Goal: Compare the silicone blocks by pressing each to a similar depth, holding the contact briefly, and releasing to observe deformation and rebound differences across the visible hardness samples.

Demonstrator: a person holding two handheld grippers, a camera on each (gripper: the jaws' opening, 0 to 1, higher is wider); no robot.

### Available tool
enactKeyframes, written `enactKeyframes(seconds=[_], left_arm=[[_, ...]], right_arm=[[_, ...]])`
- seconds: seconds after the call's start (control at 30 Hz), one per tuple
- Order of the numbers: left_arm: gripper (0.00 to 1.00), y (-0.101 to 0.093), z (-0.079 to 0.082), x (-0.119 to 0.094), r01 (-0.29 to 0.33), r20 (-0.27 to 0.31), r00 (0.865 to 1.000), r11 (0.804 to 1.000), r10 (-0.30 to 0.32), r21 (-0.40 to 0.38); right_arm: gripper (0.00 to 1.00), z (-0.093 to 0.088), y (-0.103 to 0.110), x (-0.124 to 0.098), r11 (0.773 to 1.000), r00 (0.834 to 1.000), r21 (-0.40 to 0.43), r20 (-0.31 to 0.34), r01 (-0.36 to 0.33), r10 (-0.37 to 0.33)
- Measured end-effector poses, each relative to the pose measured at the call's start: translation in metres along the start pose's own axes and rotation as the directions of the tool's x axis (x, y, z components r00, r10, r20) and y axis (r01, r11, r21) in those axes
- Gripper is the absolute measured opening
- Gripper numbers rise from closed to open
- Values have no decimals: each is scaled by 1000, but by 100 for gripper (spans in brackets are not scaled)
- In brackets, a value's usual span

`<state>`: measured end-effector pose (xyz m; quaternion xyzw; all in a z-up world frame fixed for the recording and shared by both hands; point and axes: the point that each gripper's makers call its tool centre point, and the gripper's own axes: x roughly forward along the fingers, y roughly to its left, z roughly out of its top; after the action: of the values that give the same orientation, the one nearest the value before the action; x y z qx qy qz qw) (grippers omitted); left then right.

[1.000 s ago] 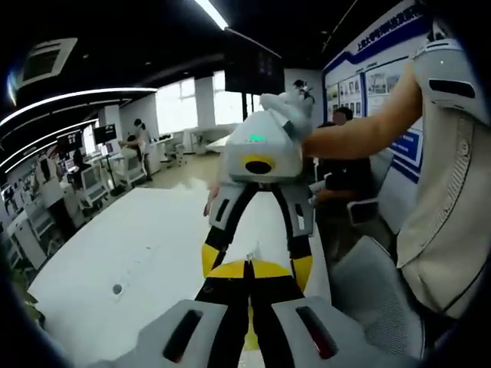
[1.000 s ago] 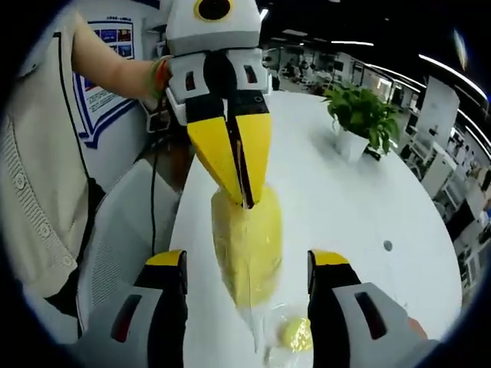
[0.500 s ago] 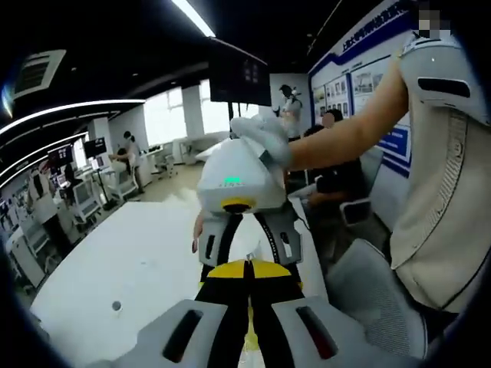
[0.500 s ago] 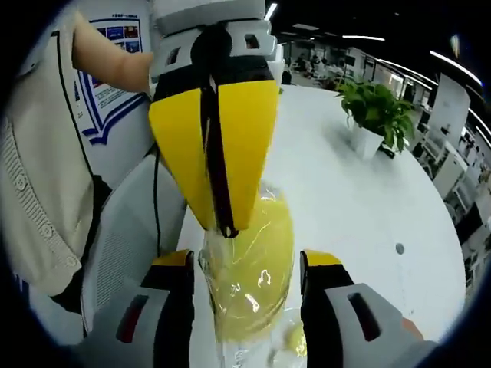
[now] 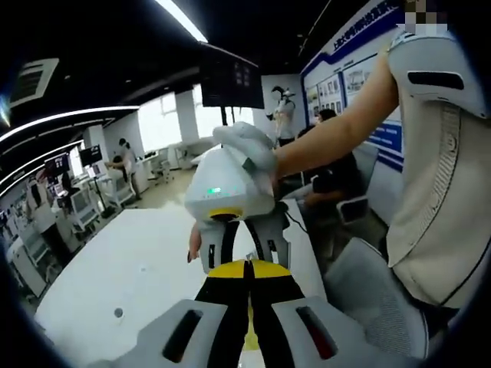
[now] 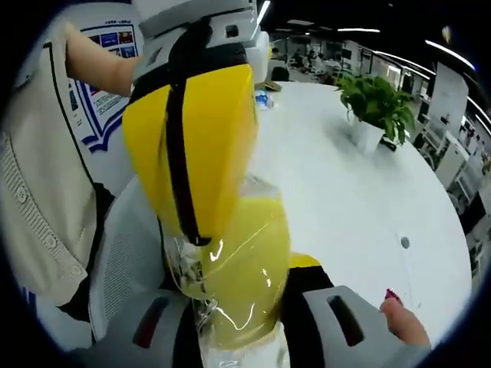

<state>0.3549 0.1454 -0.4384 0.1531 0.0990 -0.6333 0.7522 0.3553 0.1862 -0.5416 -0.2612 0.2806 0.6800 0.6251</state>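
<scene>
**Both grippers meet over the yellow block at the near table edge**

In the left gripper view, the white oval table (image 5: 138,268) spreads away to the left, its surface bare but for a small dark round spot (image 5: 117,312), with plenty of free room on that side. Further left stand office desks with monitors (image 5: 73,203). At the centre bottom the left gripper (image 5: 247,287) shows its two yellow-and-black jaws pressed together, no gap between them. Directly ahead and very near, the right gripper (image 5: 239,253) points back toward it, gripped by a gloved hand (image 5: 245,142). To the right, the person's bare arm and pale vest (image 5: 437,176) crowd the frame, with a grey mesh chair (image 5: 368,291) just off the table's near edge.

In the right gripper view, the vest and chair sit at the left, beside the table's rim. At centre, the left gripper (image 6: 196,234) comes down with its yellow jaws closed together, the tip touching a soft yellow silicone block wrapped in clear shiny film (image 6: 242,268). The block sits between the jaws of the right gripper (image 6: 234,303), which appear to clamp its sides, though the wrap hides the contact. On the right the table (image 6: 345,199) is open, a potted green plant (image 6: 372,103) standing well apart near the far edge. A fingertip with a red nail (image 6: 399,314) shows at the lower right.
</scene>
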Motion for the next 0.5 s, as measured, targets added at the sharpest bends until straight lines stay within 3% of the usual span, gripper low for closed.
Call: enactKeyframes(seconds=[0.5], left_arm=[[0,-2,-6,-4,-7,4,1000,1000,7,6]], right_arm=[[16,0,5,6,999,999,1,-29,33,-33]])
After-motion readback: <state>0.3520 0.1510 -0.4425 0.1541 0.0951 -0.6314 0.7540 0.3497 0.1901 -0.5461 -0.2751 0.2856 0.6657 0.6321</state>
